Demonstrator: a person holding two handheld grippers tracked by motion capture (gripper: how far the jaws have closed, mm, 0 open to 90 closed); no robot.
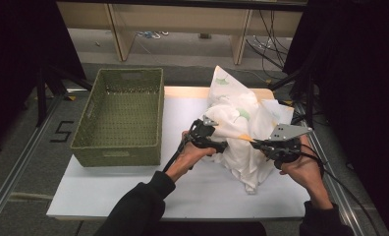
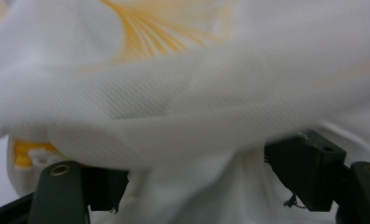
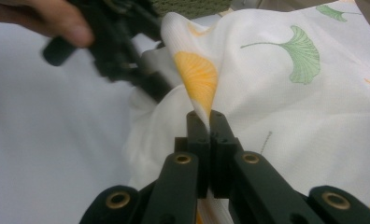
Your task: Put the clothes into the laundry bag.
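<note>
The cloth (image 1: 241,132) sits bunched on the table (image 1: 133,187), its far side hidden. The right gripper (image 3: 206,116) pinches a fold — jaws closed on it. The left gripper (image 2: 192,172) stands open, blurred cloth draped between its jaws.

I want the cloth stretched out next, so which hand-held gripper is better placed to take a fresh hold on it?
The left hand-held gripper: its jaws stand apart with the leaf-print cloth draped between them. The right hand-held gripper is pinched shut on an edge.
</note>
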